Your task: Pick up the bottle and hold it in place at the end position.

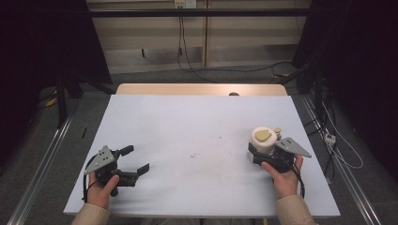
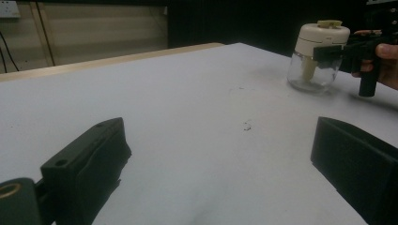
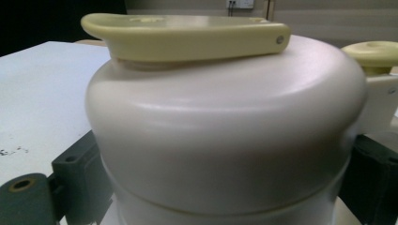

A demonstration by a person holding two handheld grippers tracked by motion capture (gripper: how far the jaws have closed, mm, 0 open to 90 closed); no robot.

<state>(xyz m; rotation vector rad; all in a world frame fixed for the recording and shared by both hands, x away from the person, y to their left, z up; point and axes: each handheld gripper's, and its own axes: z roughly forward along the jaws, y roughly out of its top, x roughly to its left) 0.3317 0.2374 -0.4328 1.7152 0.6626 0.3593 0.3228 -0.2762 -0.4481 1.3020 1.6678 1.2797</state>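
The jar (image 1: pixel 261 143) stands at about four o'clock on the table (image 1: pixel 187 122), with the right gripper (image 1: pixel 263 154) clamped round its cream lid (image 3: pixel 225 136). The left gripper (image 1: pixel 133 161) rests at eight o'clock, jaws spread and empty. Its clear glass body (image 2: pixel 313 75) looks breakable and slick, so I'd grip the broad plastic lid.

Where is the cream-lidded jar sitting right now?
In the high view the jar stands upright on the right side of the white table, near its right edge, with the right gripper closed around it and the left gripper far across.
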